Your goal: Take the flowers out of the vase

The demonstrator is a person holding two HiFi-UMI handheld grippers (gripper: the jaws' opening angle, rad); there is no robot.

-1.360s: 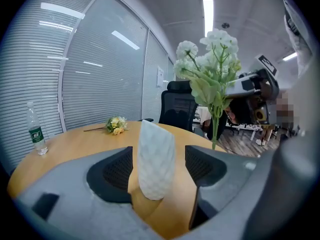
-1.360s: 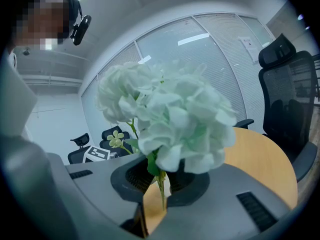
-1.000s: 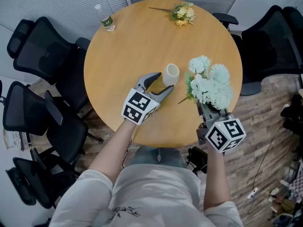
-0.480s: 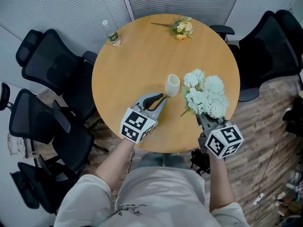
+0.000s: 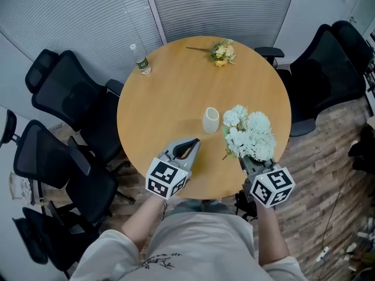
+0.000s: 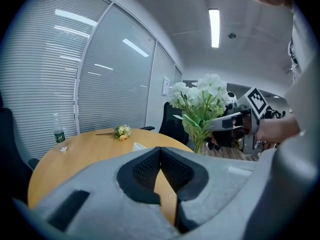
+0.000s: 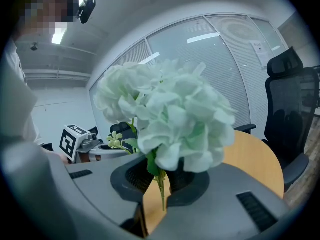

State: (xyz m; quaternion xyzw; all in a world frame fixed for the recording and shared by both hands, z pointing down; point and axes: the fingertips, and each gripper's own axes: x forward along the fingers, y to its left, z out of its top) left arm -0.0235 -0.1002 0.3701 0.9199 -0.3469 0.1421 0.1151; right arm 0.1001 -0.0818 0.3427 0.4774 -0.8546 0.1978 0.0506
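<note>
White flowers (image 5: 251,138) are out of the vase (image 5: 211,120). The bunch is held above the near-right part of the table (image 5: 170,92), with the blooms just right of the vase and not touching it.

Right gripper (image 5: 248,160): jaws pinch the green stems (image 7: 162,189) low down. In the right gripper view the stems run between the two pads and the blooms fill the frame above them.

Left gripper (image 5: 192,144): jaws pressed together, nothing between them. It hangs over the table's near edge, nearer the person and left of the vase, and apart from it. In the left gripper view only the vase rim shows, past the closed tips.

Vase: pale, upright, near the table's middle.

Elsewhere: a yellow bunch (image 5: 221,52) lies flat at the far edge with its stem pointing left. A bottle (image 5: 140,60) stands upright at the far-left edge. Black chairs (image 5: 64,92) ring the table.
</note>
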